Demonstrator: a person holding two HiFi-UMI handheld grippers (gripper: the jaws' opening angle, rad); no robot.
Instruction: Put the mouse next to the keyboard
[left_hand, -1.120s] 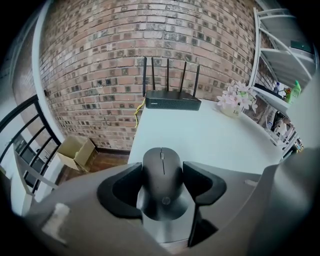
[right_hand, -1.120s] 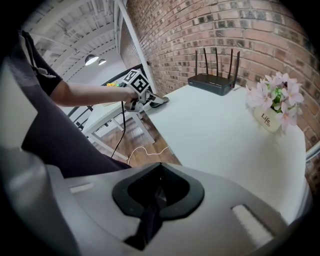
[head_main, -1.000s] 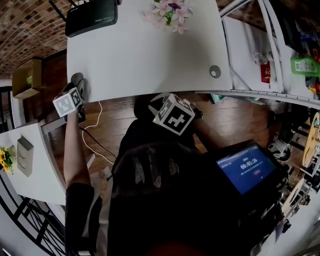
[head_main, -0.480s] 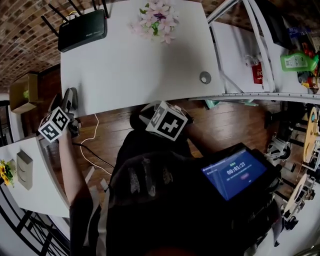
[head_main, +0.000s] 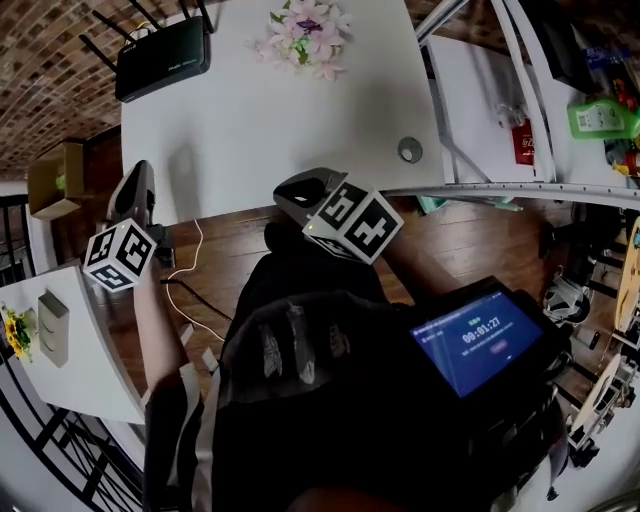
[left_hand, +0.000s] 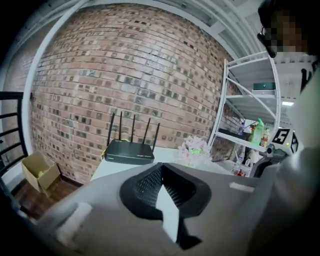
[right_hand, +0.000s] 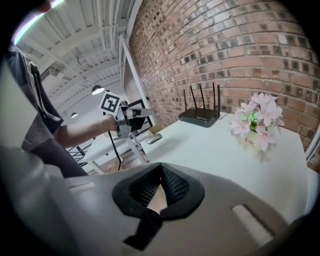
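Jaws of left gripper (left_hand: 160, 166) newly together, empty; right gripper (right_hand: 161, 168) likewise together; "Life" on flower pot (right_hand: 254, 144).

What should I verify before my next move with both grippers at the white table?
Mouse located: cannot tell; only a small grey shape at the table edge.
Keyboard located: not ok; none in any view.
Left gripper free: ok; its jaws have just closed, on nothing.
Right gripper free: ok; shut, empty.
Router and flowers out of the way: ok; both at the table's far side.
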